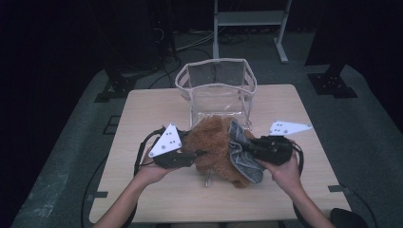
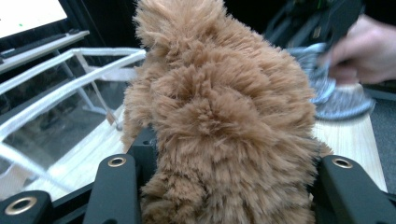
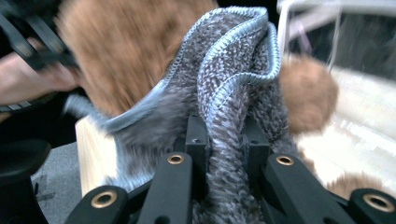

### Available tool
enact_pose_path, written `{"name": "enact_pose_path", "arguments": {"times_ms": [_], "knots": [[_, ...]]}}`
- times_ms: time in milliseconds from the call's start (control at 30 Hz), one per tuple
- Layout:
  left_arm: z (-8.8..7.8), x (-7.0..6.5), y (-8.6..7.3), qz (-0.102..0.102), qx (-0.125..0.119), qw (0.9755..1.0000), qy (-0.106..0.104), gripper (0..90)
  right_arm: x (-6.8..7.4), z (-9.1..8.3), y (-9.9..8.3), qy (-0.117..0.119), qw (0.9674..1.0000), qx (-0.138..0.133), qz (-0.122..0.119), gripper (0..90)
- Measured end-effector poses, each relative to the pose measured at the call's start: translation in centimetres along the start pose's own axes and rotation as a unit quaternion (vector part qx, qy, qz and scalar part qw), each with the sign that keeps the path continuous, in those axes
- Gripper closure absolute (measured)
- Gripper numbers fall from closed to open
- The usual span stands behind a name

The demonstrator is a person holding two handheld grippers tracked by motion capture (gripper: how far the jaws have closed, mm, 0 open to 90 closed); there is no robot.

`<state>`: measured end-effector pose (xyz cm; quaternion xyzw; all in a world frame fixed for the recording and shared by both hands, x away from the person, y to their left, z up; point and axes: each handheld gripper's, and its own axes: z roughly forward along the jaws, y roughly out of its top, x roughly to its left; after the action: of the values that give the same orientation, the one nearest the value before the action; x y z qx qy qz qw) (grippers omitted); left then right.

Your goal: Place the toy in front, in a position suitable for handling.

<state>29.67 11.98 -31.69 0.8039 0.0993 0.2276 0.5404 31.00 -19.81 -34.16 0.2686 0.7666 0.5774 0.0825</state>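
A fluffy brown plush toy (image 1: 216, 145) hangs just above the middle of the wooden table (image 1: 152, 109), held from both sides. My left gripper (image 1: 199, 153) is shut on the toy's brown fur (image 2: 219, 121) from the left. A grey knitted cloth (image 1: 242, 152) with a pale blue edge drapes over the toy's right side. My right gripper (image 1: 243, 146) is shut on a fold of that cloth (image 3: 229, 140). Brown fur (image 3: 308, 93) shows beside and behind the cloth in the right gripper view. A clear plastic bag (image 1: 216, 88) with a white rim stands open just behind the toy.
The clear bag (image 2: 56, 93) stands at the table's far middle, close behind the toy. A white metal frame (image 1: 252, 21) stands on the floor beyond the table. Dark stands (image 1: 332, 83) and cables sit on the grey floor at both far corners.
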Motion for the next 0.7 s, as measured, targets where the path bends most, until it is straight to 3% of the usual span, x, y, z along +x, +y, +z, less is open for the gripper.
{"name": "enact_pose_path", "arguments": {"times_ms": [33, 67, 100, 167, 333, 467, 533, 700], "knots": [[0.0, 0.0, 0.0, 0.000, 0.000, 1.0000, 0.000, 44.5, 0.0, 0.0, 0.0, 0.000, 1.0000, 0.000, 0.000, 77.1], [0.4, -0.1, 0.5, 0.005, 0.005, 1.0000, -0.002, 44.3, 0.5, -1.1, 2.3, -0.002, 0.9997, -0.009, -0.023, 77.0], [1.1, -0.2, 1.4, 0.020, 0.015, 0.9997, -0.007, 44.2, 0.9, -1.7, 3.7, -0.004, 0.9992, -0.016, -0.036, 77.0], [2.0, -0.5, 2.3, 0.029, 0.019, 0.9993, -0.013, 43.9, 1.7, -2.4, 6.3, -0.001, 0.9980, -0.021, -0.060, 76.7], [4.3, -1.3, 3.5, 0.048, 0.026, 0.9983, -0.022, 42.5, 3.7, -1.8, 10.8, -0.008, 0.9936, 0.017, -0.111, 76.4], [5.4, -1.9, 3.9, 0.063, 0.031, 0.9972, -0.026, 41.2, 3.5, -0.8, 11.5, -0.037, 0.9888, 0.073, -0.125, 76.4], [5.9, -2.1, 3.9, 0.067, 0.035, 0.9967, -0.029, 39.9, 3.0, -1.0, 11.0, -0.041, 0.9877, 0.094, -0.118, 76.6], [7.1, -2.6, 3.6, 0.066, 0.036, 0.9965, -0.037, 33.4, 2.2, -1.9, 9.4, -0.048, 0.9881, 0.103, -0.104, 76.9]]}}
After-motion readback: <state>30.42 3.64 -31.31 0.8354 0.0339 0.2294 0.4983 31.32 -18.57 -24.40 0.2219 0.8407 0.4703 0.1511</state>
